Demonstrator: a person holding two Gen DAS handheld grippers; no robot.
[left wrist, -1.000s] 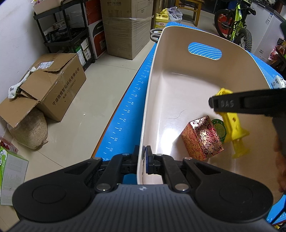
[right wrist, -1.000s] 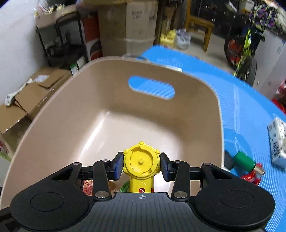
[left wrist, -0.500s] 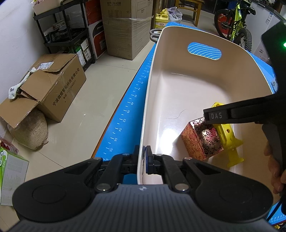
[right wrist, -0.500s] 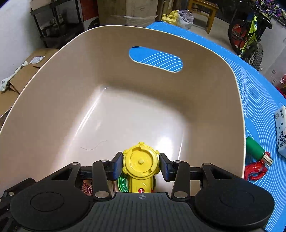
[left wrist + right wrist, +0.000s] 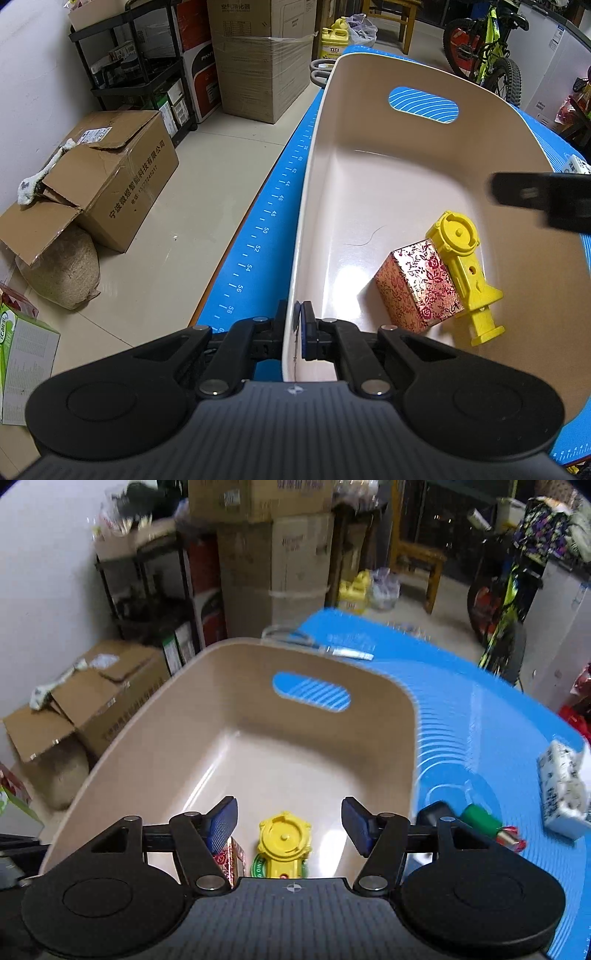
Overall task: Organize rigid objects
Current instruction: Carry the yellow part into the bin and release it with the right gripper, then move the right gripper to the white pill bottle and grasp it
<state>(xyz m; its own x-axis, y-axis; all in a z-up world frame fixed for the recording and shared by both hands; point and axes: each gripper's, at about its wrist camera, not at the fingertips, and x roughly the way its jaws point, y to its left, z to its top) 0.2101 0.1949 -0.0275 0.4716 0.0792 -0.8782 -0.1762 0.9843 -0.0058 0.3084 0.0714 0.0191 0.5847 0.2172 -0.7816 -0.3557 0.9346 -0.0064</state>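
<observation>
A beige plastic bin (image 5: 314, 177) stands on the blue mat (image 5: 258, 240). My left gripper (image 5: 298, 325) is shut on the bin's near left rim, with the wall pinched between its pads. On the bin floor lies a yellow plastic toy (image 5: 467, 273), leaning against a red-and-gold patterned box (image 5: 417, 291). My right gripper (image 5: 290, 823) hovers above the yellow toy (image 5: 284, 843) with its jaws opening, and the pads are clear of it. One right finger (image 5: 532, 195) shows blurred over the bin. A green round tin (image 5: 258, 867) peeks from under the toy.
On the mat (image 5: 480, 720) right of the bin (image 5: 236, 653) lie a green cylinder (image 5: 478, 818), a black object (image 5: 434, 812) and a white tissue pack (image 5: 561, 782). Scissors (image 5: 291, 638) rest behind the bin. Cardboard boxes (image 5: 110, 184) and shelves stand on the floor to the left.
My right gripper let go of the yellow toy, which now lies beside the patterned box, and it rose and drew back with wider jaws. The left gripper kept still on the rim.
</observation>
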